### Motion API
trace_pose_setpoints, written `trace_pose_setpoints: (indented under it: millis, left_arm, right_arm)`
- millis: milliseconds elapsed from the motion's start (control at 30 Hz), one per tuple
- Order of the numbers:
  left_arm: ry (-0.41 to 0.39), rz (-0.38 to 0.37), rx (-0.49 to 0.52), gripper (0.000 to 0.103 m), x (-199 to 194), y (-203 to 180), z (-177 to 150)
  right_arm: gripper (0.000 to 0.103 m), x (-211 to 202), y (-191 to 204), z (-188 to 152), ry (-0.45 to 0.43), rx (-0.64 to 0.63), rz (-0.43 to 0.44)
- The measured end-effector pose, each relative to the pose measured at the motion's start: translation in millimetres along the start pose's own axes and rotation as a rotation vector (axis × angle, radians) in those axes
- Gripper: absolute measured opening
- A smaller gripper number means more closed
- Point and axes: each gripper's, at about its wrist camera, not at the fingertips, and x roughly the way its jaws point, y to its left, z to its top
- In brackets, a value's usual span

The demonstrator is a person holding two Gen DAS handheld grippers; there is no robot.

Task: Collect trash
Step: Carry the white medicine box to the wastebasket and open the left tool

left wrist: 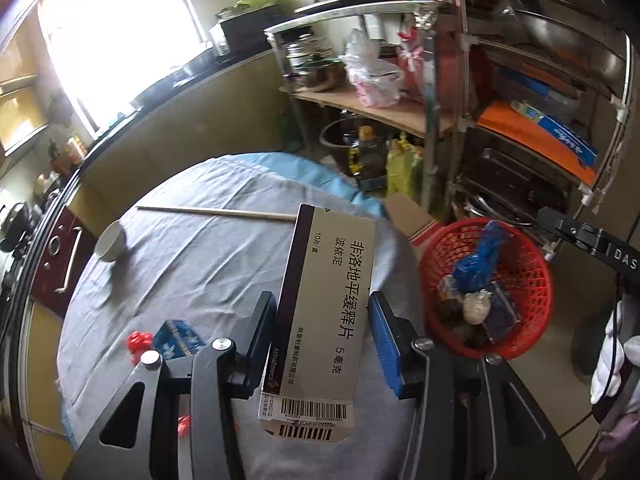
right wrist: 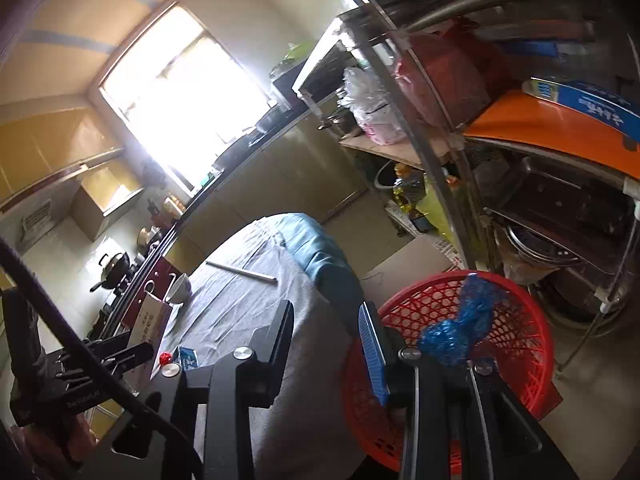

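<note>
My left gripper (left wrist: 322,334) is shut on a grey medicine box (left wrist: 324,312) with Chinese print and barcodes, held above the grey-clothed table (left wrist: 192,264). A red mesh basket (left wrist: 528,276) stands to the right beside the table, holding a blue plastic wrapper (left wrist: 478,260), a white wad and dark scraps. My right gripper (right wrist: 326,344) is open and empty, over the table edge next to the basket (right wrist: 516,328). The box also shows in the right wrist view (right wrist: 150,324), far left. A small blue packet (left wrist: 176,338) and red bits (left wrist: 138,342) lie on the cloth.
A white bowl (left wrist: 111,242) and a long wooden stick (left wrist: 216,212) lie on the table's far side. A metal shelf rack (left wrist: 460,92) with bags, bottles and pans stands behind the basket. A counter and stove (right wrist: 116,268) run along the left.
</note>
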Motion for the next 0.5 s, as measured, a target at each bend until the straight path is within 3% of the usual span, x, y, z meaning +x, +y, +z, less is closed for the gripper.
trace_pose_setpoints:
  millis: [300, 500]
  left_arm:
    - [-0.002, -0.134, 0.066, 0.049, 17, -42, 18]
    - [0.008, -0.273, 0.100, 0.049, 36, -74, 30]
  right_arm:
    - [0.037, -10, -42, 10, -0.019, 0.091, -0.049]
    - [0.038, -8, -67, 8, -0.003, 0.158, -0.058]
